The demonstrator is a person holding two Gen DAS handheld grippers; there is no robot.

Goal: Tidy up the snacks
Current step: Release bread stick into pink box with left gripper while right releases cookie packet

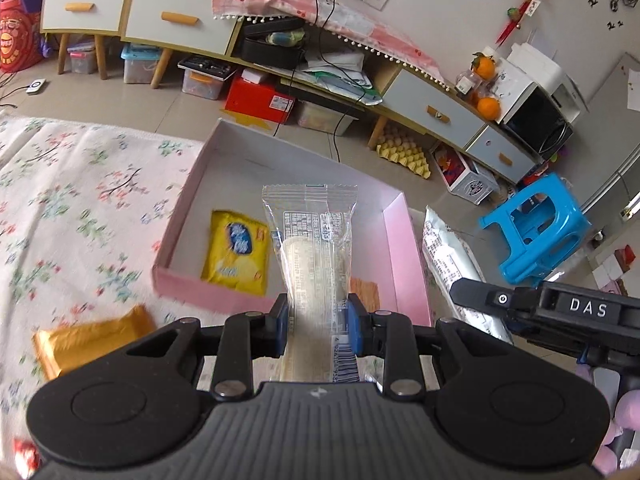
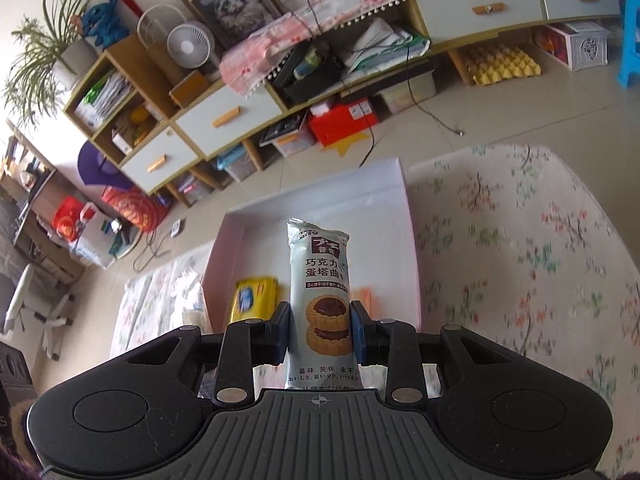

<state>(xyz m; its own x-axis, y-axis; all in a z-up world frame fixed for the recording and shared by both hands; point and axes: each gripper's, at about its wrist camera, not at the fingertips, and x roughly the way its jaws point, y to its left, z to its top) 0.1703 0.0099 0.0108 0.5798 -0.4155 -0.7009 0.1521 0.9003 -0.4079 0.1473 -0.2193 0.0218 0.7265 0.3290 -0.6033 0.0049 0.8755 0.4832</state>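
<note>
My left gripper (image 1: 318, 330) is shut on a clear-wrapped pale wafer snack (image 1: 310, 248) and holds it over the near edge of a pink open box (image 1: 400, 256). A yellow snack packet (image 1: 236, 254) and an orange packet (image 1: 366, 294) lie inside the box. My right gripper (image 2: 320, 334) is shut on a pale green chocolate tart cookie packet (image 2: 322, 300), held above the same pink box (image 2: 410, 240), with the yellow packet (image 2: 252, 298) below. The right gripper also shows in the left wrist view (image 1: 464, 294), holding that packet's white back (image 1: 452, 256) beside the box.
A gold packet (image 1: 88, 340) lies on the floral cloth (image 1: 80, 208) left of the box. A long low cabinet (image 1: 200, 28) runs along the wall behind. A blue plastic stool (image 1: 536, 228) stands on the floor to the right. Storage boxes sit under the cabinet.
</note>
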